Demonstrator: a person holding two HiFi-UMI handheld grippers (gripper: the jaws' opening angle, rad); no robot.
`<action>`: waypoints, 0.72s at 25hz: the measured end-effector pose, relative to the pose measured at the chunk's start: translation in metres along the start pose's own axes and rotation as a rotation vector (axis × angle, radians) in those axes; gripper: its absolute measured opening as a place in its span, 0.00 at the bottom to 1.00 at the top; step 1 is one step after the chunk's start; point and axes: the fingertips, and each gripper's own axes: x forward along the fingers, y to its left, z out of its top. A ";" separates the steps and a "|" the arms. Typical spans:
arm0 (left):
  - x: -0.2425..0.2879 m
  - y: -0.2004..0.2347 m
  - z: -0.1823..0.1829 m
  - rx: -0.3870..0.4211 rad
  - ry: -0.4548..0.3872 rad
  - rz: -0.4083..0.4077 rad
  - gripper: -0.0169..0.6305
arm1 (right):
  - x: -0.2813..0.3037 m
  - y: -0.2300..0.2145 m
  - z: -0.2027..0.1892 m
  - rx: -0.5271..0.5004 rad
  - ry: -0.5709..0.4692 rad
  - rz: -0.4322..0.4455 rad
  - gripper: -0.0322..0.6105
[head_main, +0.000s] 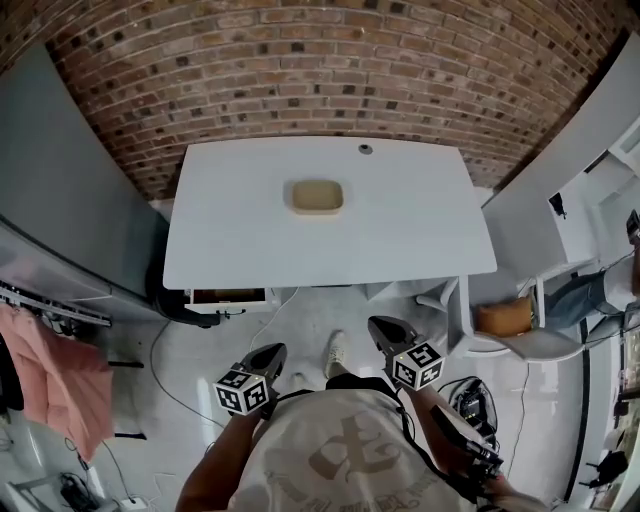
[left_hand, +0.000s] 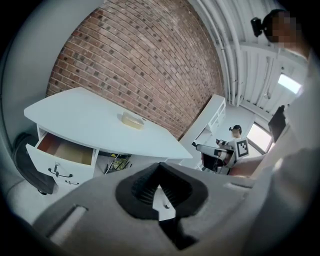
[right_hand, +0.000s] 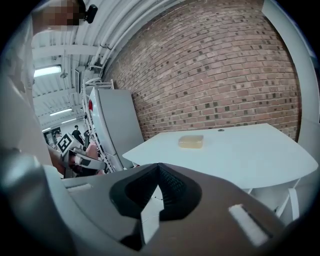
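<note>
Tan dish (head_main: 317, 196) sits in the middle of the white table (head_main: 420, 235), close to the brick wall (head_main: 300, 60). Left gripper (head_main: 271, 352) and right gripper (head_main: 381, 326) hang low by the person, well away from it, both closed tight with nothing inside.

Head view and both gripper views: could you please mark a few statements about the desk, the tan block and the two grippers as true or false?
1. The tan block lies on top of the white desk. True.
2. The desk's drawer is pushed fully shut. False: it stands pulled open, showing its brown inside.
3. The left gripper grips the tan block. False: its jaws are together with nothing between them, and it is held short of the desk.
4. A brick wall stands behind the desk. True.
5. The right gripper rests on the desk top. False: it is held near the person's body, off the desk, with its jaws together.
</note>
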 end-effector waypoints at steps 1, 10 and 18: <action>0.006 0.002 0.004 0.000 0.003 0.006 0.02 | 0.005 -0.006 0.003 0.002 -0.001 0.006 0.06; 0.087 0.001 0.070 0.031 -0.007 0.042 0.02 | 0.044 -0.081 0.036 0.025 0.015 0.083 0.06; 0.132 0.002 0.109 0.022 -0.044 0.132 0.02 | 0.076 -0.109 0.053 -0.088 0.050 0.213 0.06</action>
